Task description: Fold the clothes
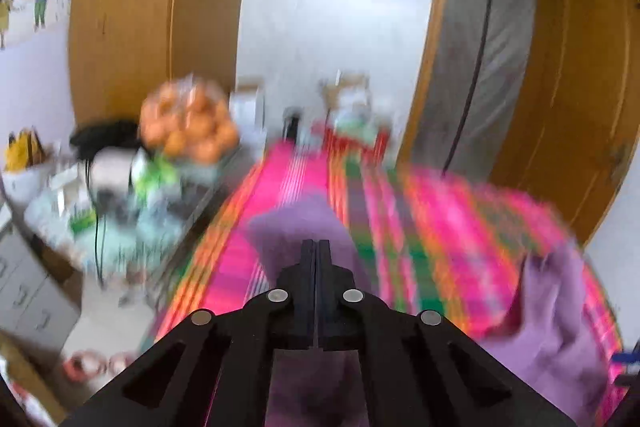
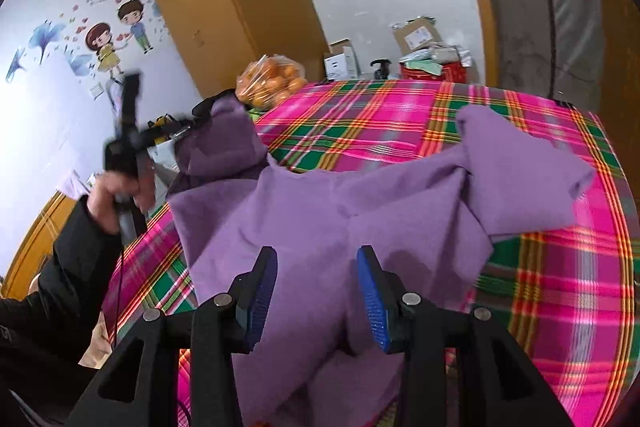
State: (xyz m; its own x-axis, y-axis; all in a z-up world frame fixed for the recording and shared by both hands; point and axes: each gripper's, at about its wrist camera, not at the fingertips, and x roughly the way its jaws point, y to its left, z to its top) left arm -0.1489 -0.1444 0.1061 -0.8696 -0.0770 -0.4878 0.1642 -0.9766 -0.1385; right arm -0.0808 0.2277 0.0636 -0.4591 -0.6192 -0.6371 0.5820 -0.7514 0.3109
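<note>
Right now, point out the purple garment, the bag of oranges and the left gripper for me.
purple garment (image 2: 320,211): right wrist view, middle of the spread fabric.
bag of oranges (image 2: 272,83): right wrist view, centre of the fruit pile.
left gripper (image 1: 316,251): left wrist view, between the closed fingers, on purple cloth.

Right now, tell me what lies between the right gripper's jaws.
In the right wrist view, the right gripper stands open, and only the purple garment lies in the gap, spread on the plaid cloth. Neither pad pinches it.
</note>
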